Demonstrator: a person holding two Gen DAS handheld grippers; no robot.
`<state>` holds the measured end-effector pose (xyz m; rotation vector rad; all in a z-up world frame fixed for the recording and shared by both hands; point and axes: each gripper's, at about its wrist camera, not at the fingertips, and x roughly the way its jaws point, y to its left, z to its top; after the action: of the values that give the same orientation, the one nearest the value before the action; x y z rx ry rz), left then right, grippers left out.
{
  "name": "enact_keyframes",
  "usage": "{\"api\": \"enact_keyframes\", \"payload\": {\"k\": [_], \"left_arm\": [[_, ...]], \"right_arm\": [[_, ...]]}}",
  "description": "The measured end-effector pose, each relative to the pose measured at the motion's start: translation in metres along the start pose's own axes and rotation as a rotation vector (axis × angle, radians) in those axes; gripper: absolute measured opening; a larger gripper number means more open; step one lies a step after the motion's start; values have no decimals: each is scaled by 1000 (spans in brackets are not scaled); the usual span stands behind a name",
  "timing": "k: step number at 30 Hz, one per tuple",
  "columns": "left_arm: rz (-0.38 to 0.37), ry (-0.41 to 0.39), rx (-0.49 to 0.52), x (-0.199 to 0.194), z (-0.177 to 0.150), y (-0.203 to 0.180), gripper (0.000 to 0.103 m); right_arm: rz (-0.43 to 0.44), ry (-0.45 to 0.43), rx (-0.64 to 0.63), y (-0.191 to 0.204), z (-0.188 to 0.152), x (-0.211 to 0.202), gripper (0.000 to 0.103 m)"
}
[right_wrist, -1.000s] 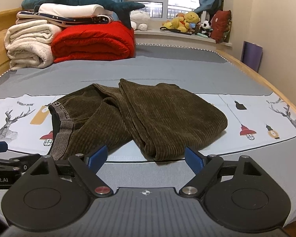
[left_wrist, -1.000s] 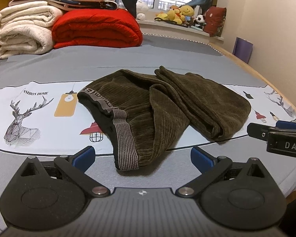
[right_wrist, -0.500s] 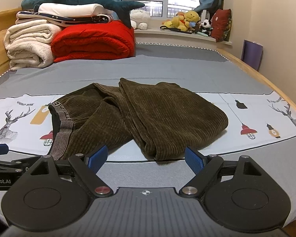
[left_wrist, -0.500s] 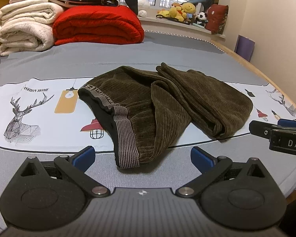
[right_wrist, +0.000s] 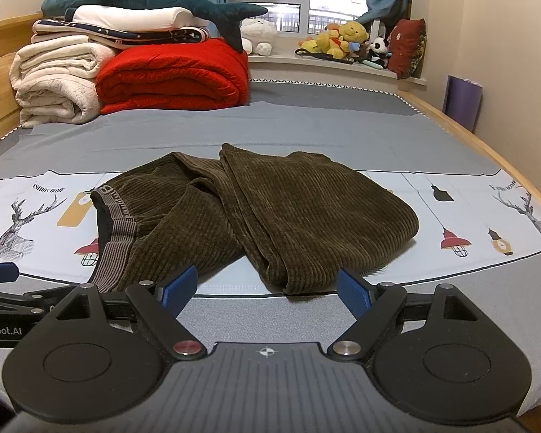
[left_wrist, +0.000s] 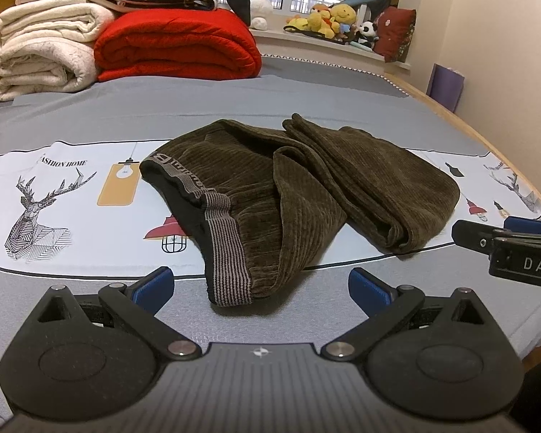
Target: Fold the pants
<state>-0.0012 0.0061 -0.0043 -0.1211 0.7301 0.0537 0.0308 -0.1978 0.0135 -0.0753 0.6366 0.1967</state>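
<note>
Both tongs hover low over the near edge of the bed [left_wrist: 306, 101], each with its blue pads spread wide apart and nothing between them. The left tongs [left_wrist: 259, 283] point straight at the striped waistband [left_wrist: 227, 249], whose near end lies just beyond the pads and almost between them. The right tongs [right_wrist: 267, 285] face the folded-over leg end [right_wrist: 299, 278], likewise just ahead of the gap. Between those two near ends the pants [left_wrist: 299, 187] lie crumpled on the printed sheet, their long axis running roughly left to right across the bed, waist to the left and the bunched legs to the right. So the left tongs are nearer the waistband, the right nearer the legs. The far edge of the pants is hidden behind its own folds, and how many layers are stacked in the leg bundle I cannot tell. The tongs' bodies cover the nearest strip of sheet.
</note>
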Motion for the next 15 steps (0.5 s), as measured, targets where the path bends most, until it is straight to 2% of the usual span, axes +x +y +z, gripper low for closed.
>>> {"api": "enact_keyframes", "payload": {"k": [8,13,14,15], "left_arm": [[0,-1,2,-1,0,-1,103],[-9,-6,1,-2,1,0,102],[-11,-12,3,-3,2,1,100],[-12,-19,4,-5,3,2,90]], "right_arm": [[7,-3,-6,1,0,-1,83],[2,-13,-13,2,0,-2,69],[0,-15,-12,2,0,-2,63],[-1,-18,-10,2,0,-2,57]]}}
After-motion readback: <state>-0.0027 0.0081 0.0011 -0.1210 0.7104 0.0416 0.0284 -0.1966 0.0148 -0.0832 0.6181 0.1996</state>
